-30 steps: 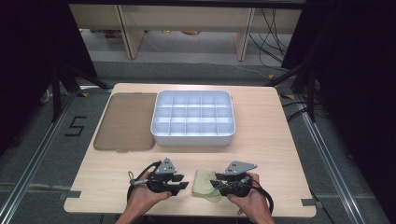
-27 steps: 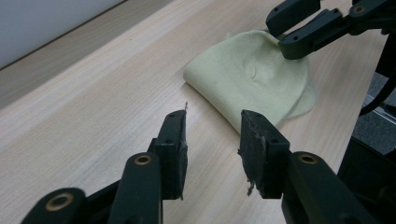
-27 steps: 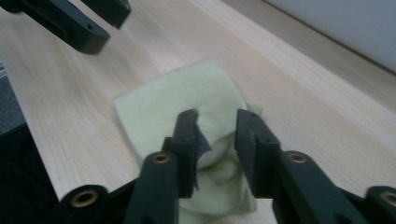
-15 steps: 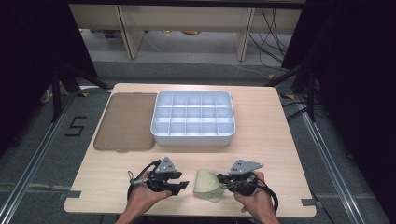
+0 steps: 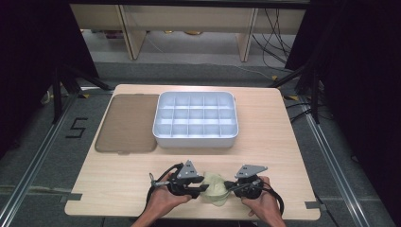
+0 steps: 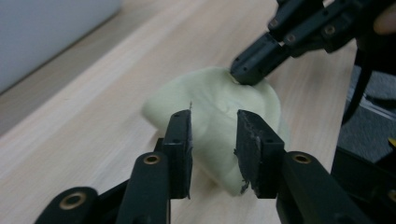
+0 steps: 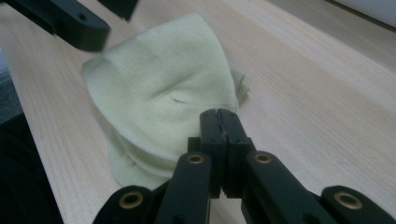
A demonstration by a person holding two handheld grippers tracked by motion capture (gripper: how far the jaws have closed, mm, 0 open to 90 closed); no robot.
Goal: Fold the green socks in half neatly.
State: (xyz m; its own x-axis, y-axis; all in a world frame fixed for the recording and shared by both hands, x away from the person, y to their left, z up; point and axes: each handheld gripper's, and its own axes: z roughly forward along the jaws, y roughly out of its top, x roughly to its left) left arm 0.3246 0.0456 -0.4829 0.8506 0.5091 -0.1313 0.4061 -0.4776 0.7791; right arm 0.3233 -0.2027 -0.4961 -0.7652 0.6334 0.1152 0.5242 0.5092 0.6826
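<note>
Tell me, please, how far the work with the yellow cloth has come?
Done: the right gripper is shut on the cloth's edge. In hand: the left gripper has been closing, jaws still apart around a fold. Left: the cloth lies bunched on the table.

left hand-held gripper (image 5: 201,185) part-open and closing, right hand-held gripper (image 5: 231,186) clamped

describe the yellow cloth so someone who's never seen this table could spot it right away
On the wooden table, look at the near edge, in front of the white divided tray. The cloth lies bunched between the two grippers. It is the only soft, pale yellow-green thing there.
</note>
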